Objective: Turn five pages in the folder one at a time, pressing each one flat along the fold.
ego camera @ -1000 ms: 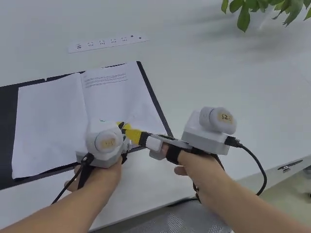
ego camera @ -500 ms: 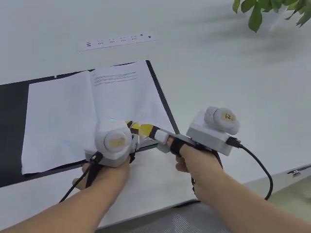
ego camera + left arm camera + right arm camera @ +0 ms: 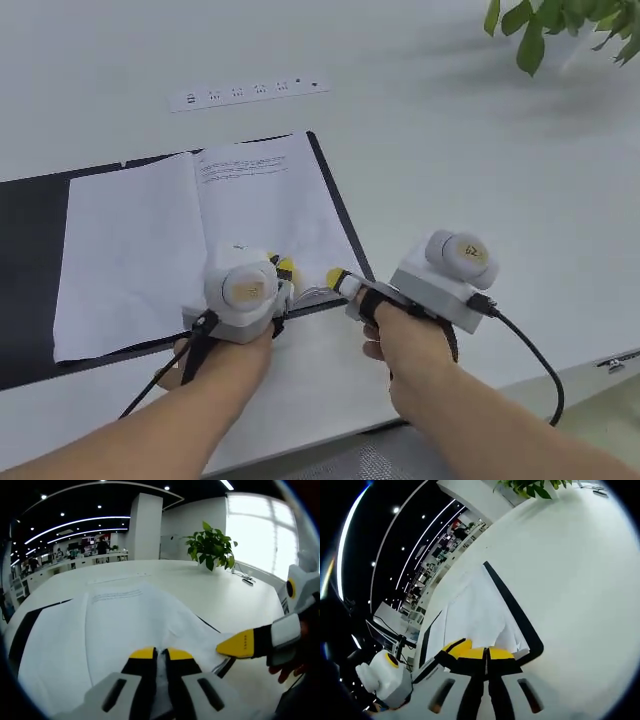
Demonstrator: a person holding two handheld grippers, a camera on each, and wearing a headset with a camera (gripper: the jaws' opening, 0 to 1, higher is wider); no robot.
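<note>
My left tool [image 3: 161,654] has its jaws standing together with only a thin slit between them. It lies low over the right-hand page [image 3: 125,615] of the open folder [image 3: 25,260], close to that page's near edge. I cannot tell whether any paper sits in the slit.

Just to its right, my right tool [image 3: 485,653] is closed, its tips pressed against each other. It sits at the near right corner of the pages, where the sheet edges fan out a little over the black cover. From the head view, the two tools' yellow tips are close together but not touching.

Ahead of both tools the page runs away flat, with a few lines of print at its far end. Left of the left tool come the fold and then the blank left page [image 3: 125,250], with black cover past it.

Farther ahead on the white tabletop [image 3: 450,150] lies a power strip [image 3: 250,92]. A plant [image 3: 560,20] hangs in well off ahead and to the right of the right tool.
</note>
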